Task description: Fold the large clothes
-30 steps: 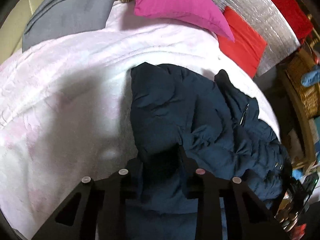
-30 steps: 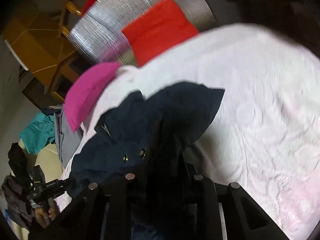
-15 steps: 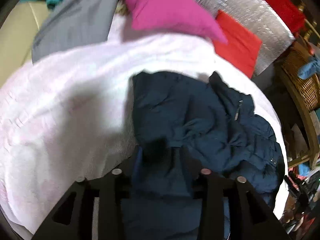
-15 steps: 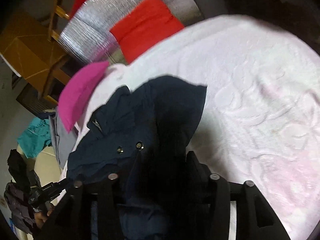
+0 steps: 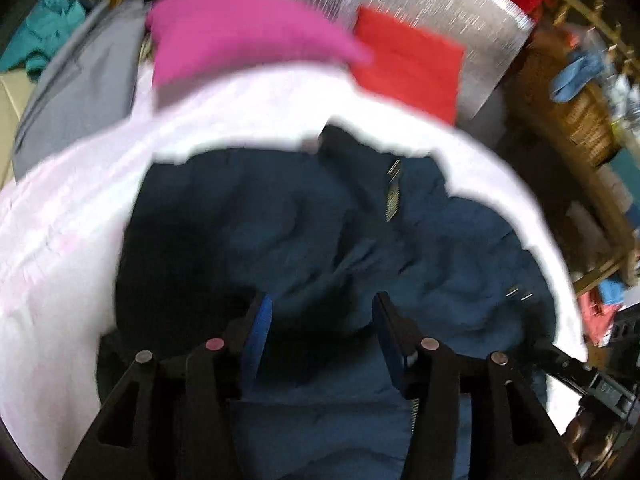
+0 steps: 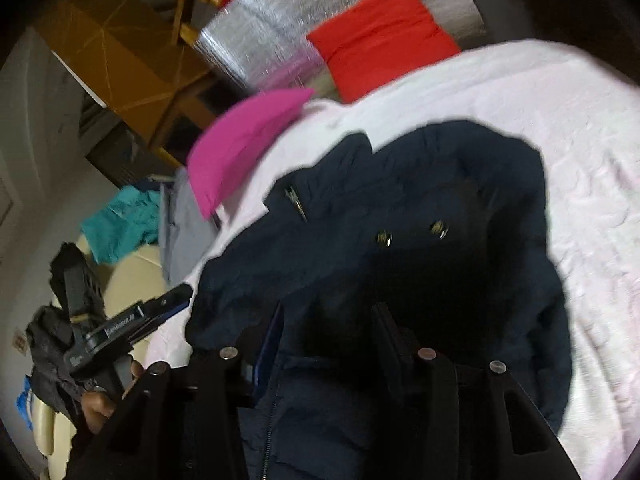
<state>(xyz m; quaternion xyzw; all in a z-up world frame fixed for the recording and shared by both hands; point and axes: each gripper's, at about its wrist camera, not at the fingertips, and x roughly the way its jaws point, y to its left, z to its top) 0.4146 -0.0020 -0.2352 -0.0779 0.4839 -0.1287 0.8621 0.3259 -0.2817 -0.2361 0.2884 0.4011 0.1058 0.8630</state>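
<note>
Jacket [image 5: 320,240], a dark navy padded garment, is lying bunched on the white bedspread [image 5: 72,260] of the bed, occupying the near half of the cover in both wrist views, which is where a large garment needs to be for folding flat. Nearest the lens, the left tool [image 5: 320,312] is hovering low over the crumpled middle of the fabric with its jaws opening; the blue pads are standing clear on either side, cloth lies below the gap, and nothing appears pinched, so I judge this tool released. The right tool [image 6: 328,320] is likewise poised over the zip front, its jaws closing slightly at this moment, yet the pads are not pressing on the material that I can see, so it too reads as holding nothing. In the right view the other gripper, with a hand [image 6: 100,400] beneath it, is showing at the bed's near edge, just beside the garment. Two metal snaps [image 6: 412,232] and a zip pull are facing up, indicating the front is uppermost and the folds are still loose; I judge the fold unfinished. Farther off, a magenta pillow [image 5: 248,36] and a red cushion [image 5: 408,64] are sitting at the head of the bed against a silver foil panel [image 5: 460,8], clear of the working area. A grey garment [image 5: 76,92] is lying aside at the left.
</note>
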